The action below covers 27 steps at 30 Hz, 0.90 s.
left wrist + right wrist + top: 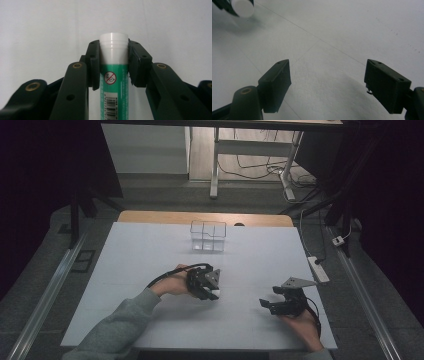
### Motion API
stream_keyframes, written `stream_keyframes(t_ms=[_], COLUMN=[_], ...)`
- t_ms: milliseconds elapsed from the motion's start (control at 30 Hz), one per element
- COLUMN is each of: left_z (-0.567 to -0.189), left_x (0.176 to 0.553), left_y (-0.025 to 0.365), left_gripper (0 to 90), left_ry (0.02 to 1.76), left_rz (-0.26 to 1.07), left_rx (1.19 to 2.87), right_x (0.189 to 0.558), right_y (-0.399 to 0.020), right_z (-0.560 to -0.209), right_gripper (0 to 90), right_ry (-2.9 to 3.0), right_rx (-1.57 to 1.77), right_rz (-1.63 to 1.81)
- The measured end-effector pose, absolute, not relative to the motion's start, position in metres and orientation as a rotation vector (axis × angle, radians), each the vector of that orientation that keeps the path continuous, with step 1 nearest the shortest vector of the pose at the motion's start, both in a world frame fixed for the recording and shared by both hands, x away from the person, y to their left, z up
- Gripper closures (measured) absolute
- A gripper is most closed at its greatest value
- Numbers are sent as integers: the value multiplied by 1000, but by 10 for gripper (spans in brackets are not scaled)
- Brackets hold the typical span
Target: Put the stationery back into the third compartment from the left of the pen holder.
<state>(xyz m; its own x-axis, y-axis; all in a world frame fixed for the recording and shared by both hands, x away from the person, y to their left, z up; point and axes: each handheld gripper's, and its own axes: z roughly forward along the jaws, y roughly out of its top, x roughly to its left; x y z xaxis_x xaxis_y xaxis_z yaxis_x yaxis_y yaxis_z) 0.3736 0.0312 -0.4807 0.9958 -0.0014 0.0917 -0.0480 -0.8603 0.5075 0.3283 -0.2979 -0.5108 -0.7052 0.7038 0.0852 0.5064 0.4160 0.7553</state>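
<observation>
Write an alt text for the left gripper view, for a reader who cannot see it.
The two black jaws of the left gripper are closed on a green and white plastic tube just below its white cap. The tube bears a barcode and a round red prohibition sign. Behind it lies a plain white table surface.

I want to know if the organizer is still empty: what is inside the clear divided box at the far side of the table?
The clear divided box looks empty; only the white table shows through its compartments. Anything small or transparent inside is too far off to tell.

A dim room with grey floor [165,195] and a white-legged desk [215,170] behind.
</observation>
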Motion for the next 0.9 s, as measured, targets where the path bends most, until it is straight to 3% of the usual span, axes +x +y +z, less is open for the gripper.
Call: stream_keyframes(t_ms=[500,900], left_z=[-458,-452], left_x=[391,398], left_y=[63,77], left_gripper=[642,642], left_ry=[228,316], left_rz=[191,209], left_rx=[2420,2332], right_x=[328,328], right_y=[-298,-298], right_z=[-511,-511], right_gripper=[206,208], right_ry=[2427,2428], right_rx=[1057,1058], right_rz=[1165,1167])
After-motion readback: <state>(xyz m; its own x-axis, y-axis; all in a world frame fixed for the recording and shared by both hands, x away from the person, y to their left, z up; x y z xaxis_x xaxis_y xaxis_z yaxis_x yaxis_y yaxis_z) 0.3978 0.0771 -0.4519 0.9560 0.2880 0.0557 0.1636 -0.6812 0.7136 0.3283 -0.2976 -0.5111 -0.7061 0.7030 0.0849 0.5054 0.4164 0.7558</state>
